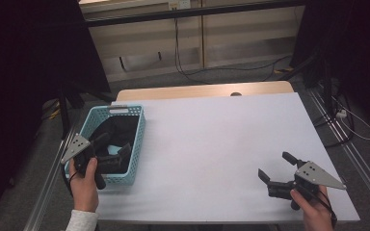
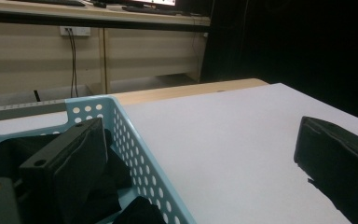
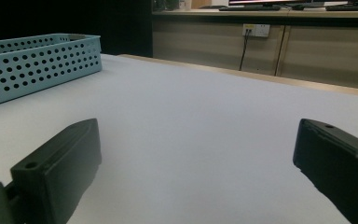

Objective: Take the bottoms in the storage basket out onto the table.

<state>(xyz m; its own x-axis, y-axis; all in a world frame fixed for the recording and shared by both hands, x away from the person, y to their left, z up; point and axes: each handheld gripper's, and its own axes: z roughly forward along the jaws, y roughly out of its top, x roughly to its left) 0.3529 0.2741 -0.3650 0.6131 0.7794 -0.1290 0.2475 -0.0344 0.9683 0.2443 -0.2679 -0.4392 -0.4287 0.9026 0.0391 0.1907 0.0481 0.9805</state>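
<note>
A light blue perforated basket [image 1: 140,137] stands at the table's left side, and a black cloth [image 1: 120,129] lies inside it. My left gripper [image 1: 113,144] hovers open over the basket's near end. In the left gripper view its left finger [image 2: 70,158] is above the cloth [image 2: 116,189] inside the basket [image 2: 137,154], while its right finger [image 2: 340,163] is over the white table. My right gripper [image 1: 273,164] is open at the table's front right, low over the bare surface, with nothing between its fingers. Far to its left stands the basket [image 3: 37,60].
The white table top [image 1: 212,134] has a wooden strip [image 1: 202,90] along its far edge. Cables [image 1: 183,67] run across the floor behind it. Dark curtains [image 1: 24,57] and stand legs flank both sides.
</note>
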